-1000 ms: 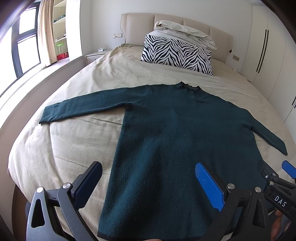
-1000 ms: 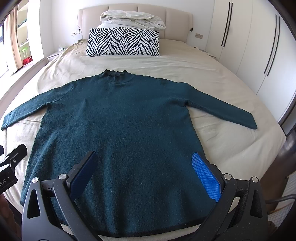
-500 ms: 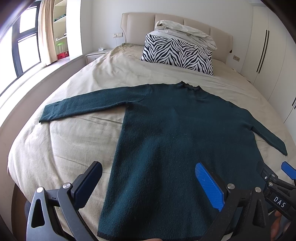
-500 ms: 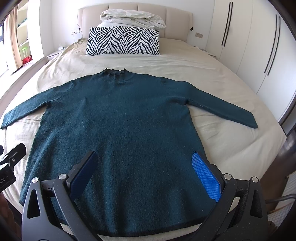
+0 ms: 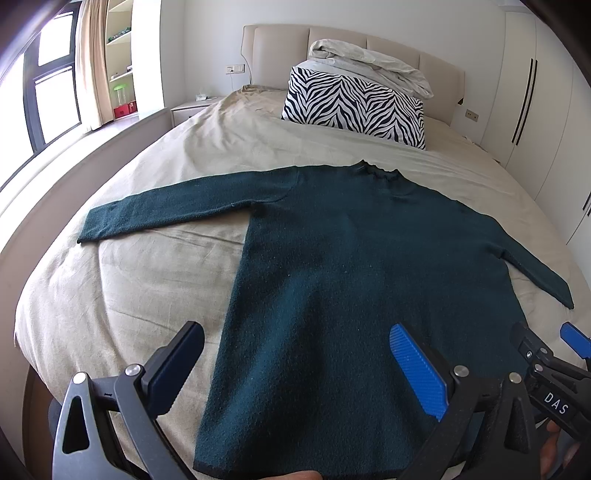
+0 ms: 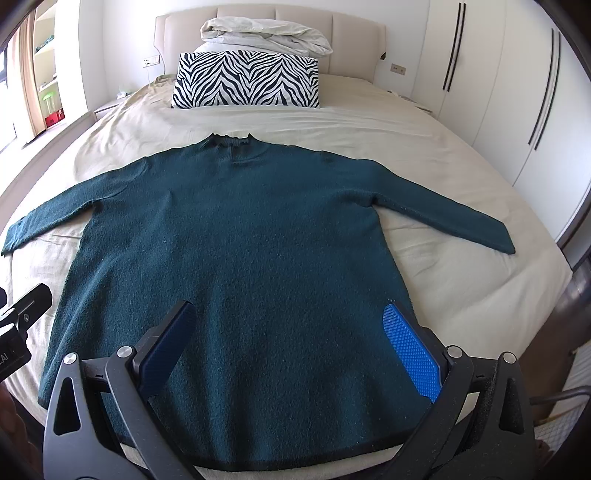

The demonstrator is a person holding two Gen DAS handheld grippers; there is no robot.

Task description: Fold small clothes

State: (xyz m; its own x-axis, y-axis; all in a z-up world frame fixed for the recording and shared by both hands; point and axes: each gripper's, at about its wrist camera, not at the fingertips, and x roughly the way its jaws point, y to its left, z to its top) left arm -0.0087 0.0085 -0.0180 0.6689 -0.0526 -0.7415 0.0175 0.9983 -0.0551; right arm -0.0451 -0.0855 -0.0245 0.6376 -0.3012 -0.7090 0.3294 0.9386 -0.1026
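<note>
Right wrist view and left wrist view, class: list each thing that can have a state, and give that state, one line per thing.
Sweater: unfolded, spread flat on the bed, both sleeves out, collar toward the headboard.
Left gripper: open, empty, above the hem.
Right gripper: open, empty, above the hem.
Zebra pillow: lying at the head of the bed.
Duvet: bundled on top of the pillow.
Bed sheet: slightly wrinkled.

Bed (image 6: 424,155), beige sheet, padded headboard (image 6: 354,22). Zebra-print pillow (image 6: 245,79) lay at the head, a crumpled pale duvet (image 6: 266,35) piled on top. White wardrobe (image 6: 517,92) stood alongside; window (image 5: 48,85), curtain (image 5: 92,62) and shelves (image 5: 120,55) opposite.
</note>
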